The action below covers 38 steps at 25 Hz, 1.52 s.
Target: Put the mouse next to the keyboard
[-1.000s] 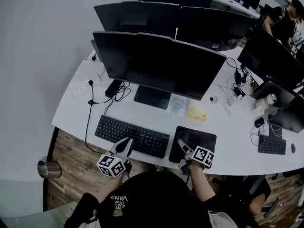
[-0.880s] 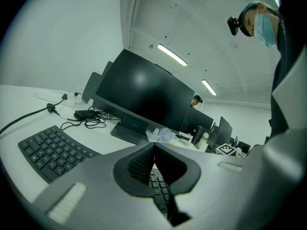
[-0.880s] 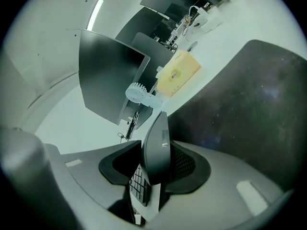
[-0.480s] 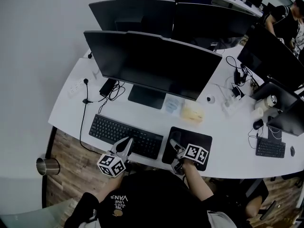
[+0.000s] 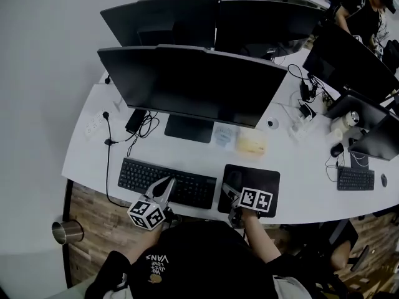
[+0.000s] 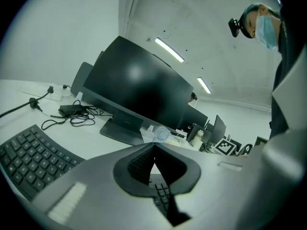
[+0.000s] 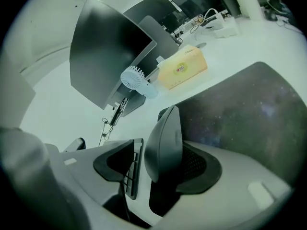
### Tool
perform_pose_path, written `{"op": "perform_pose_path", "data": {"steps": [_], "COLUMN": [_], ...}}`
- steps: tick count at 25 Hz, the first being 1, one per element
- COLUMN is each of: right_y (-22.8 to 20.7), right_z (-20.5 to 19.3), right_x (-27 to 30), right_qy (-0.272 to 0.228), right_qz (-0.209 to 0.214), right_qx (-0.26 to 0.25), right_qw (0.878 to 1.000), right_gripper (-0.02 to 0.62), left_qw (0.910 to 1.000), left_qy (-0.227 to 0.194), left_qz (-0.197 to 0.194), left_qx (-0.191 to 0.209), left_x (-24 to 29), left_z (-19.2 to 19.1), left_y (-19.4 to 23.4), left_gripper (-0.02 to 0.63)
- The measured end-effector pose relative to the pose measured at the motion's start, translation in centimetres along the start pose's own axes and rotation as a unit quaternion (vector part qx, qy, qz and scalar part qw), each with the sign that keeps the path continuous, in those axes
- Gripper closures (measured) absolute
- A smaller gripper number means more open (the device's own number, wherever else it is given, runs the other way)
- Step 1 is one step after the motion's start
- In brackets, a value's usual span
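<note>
Right gripper [image 7: 162, 153] has its jaws apart with the dark mouse [image 7: 165, 137] between them; they have just been opening. A clear gap separates one pad from the mouse. The other pad lies close against the mouse's far side, and contact there cannot be made out. The mouse is at the left edge of the black mouse pad [image 7: 249, 109], and the right end of the keyboard [image 5: 156, 178] is just beside it on the white bench [image 5: 299, 185]. In the head view the right gripper points up and left from the bench's near edge.

Beyond the pad, a yellow tissue box [image 7: 184, 70] and a small white fan [image 7: 132, 78] stand side by side near the foot of a large dark monitor [image 5: 193, 83].

Left gripper [image 6: 153, 147] has its jaws closed tip to tip with nothing between them. It hovers over the near edge of the keyboard, towards its right half, well apart from the mouse. Cables [image 5: 144, 124] and a power strip [image 5: 92, 124] lie on the bench to the left of the monitor's stand.
</note>
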State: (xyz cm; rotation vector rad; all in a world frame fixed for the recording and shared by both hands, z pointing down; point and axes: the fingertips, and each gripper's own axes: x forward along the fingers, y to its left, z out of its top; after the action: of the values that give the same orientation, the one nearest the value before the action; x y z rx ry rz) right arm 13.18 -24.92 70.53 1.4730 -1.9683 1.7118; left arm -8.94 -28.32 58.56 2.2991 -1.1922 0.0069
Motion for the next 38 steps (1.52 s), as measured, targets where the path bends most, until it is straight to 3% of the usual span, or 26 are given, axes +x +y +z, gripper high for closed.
{"op": "perform_pose_path", "data": {"steps": [4,12,25,38], "right_y": [-0.4,-1.4,-2.3,0.7], "right_z": [-0.3,0.2,0.9,3.2], "right_x": [-0.3,-1.1,-1.7,-5.2], "right_qy": [0.003,0.001,-0.022,-0.186], "right_qz": [-0.031,-0.052,-0.129,-0.18], "right_qx": [-0.021,0.003,-0.043,-0.07], "right_qw": [0.999,0.999,0.99,0.963], "right_gripper": [0.309,0.3,0.278,0.284], "left_qw": [0.9999,0.9997,0.9992,0.9978], "left_qy": [0.007,0.014,0.018,0.015], "left_qz": [-0.008,-0.02,-0.035,-0.063], "left_qx": [-0.001,-0.009,-0.01,0.007], "left_x": [-0.3,-0.6,-0.4,-1.9], "left_z": [0.5,0.6,1.2,2.6], "left_y": [1.2,2.7,4.1,5.0], "left_gripper": [0.604,0.604,0.604,0.604]}}
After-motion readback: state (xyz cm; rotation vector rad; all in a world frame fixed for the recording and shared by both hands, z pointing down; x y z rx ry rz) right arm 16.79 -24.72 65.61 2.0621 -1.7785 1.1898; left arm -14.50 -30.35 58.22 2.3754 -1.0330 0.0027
